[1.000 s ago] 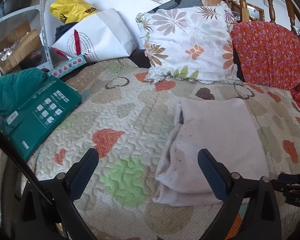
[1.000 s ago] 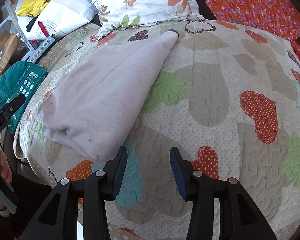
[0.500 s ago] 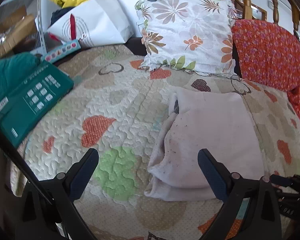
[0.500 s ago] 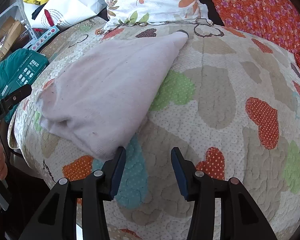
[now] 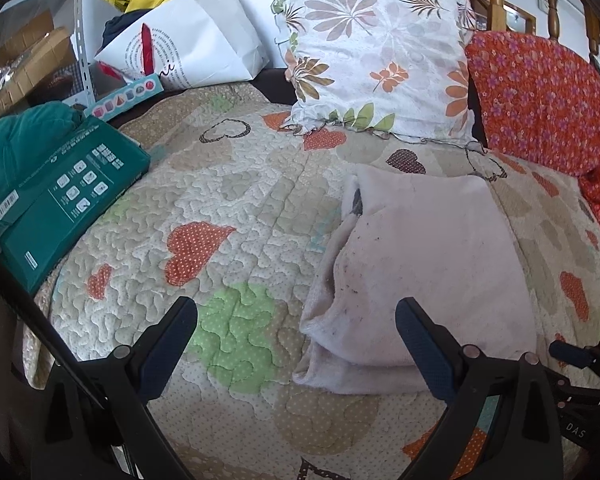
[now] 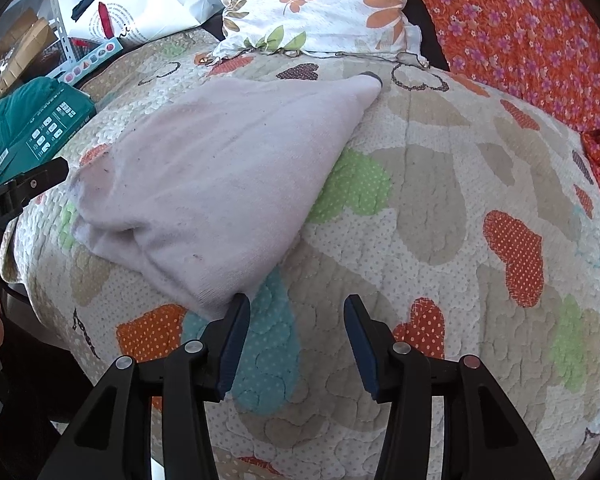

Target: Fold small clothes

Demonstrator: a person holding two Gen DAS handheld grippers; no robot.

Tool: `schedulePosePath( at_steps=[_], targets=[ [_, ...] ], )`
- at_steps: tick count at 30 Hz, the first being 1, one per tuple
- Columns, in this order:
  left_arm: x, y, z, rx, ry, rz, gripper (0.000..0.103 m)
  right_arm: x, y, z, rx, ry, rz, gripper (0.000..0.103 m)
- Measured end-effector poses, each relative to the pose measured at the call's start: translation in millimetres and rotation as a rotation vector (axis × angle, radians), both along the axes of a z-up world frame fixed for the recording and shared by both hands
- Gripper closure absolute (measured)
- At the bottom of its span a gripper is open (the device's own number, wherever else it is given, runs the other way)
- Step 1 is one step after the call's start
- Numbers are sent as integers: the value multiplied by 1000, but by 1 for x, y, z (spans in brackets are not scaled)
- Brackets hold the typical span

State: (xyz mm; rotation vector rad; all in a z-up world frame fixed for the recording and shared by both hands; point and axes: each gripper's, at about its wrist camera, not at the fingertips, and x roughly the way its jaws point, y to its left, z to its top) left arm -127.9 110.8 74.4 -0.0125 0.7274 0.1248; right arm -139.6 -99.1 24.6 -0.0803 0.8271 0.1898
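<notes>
Your left gripper [image 5: 296, 328] gapes wide and empty beside the folded pale garment [image 5: 428, 264], while your right gripper [image 6: 296, 336], apparently clear of the cloth, has just been parting its jaws.

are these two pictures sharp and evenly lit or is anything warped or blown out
Left wrist view: sharp, daylight, strong fisheye bending of the quilt; the white bag is nearly blown out; dark corners. Right wrist view: equally sharp, the quilt bulges like a dome, the pale folded cloth is evenly lit with soft shadows; the left edge is dim.

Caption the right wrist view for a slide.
Open right gripper hovers beside the folded pale pink garment on a heart-patterned quilt.
</notes>
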Motion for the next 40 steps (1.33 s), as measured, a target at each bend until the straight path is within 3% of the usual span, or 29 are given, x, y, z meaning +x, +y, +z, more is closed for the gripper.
schedulePosePath(
  at_steps=[5,17,40],
  targets=[
    [-3,-11,-3,54,-5,-31,4,0,2,-1,-23,-6,-9,46],
    [-4,-25,-16,64,44,-90,4,-2,5,2,-82,-45,-34,41],
    [-4,-29,-22,21,76,-125,4,0,7,1,-91,-50,-50,39]
  ],
)
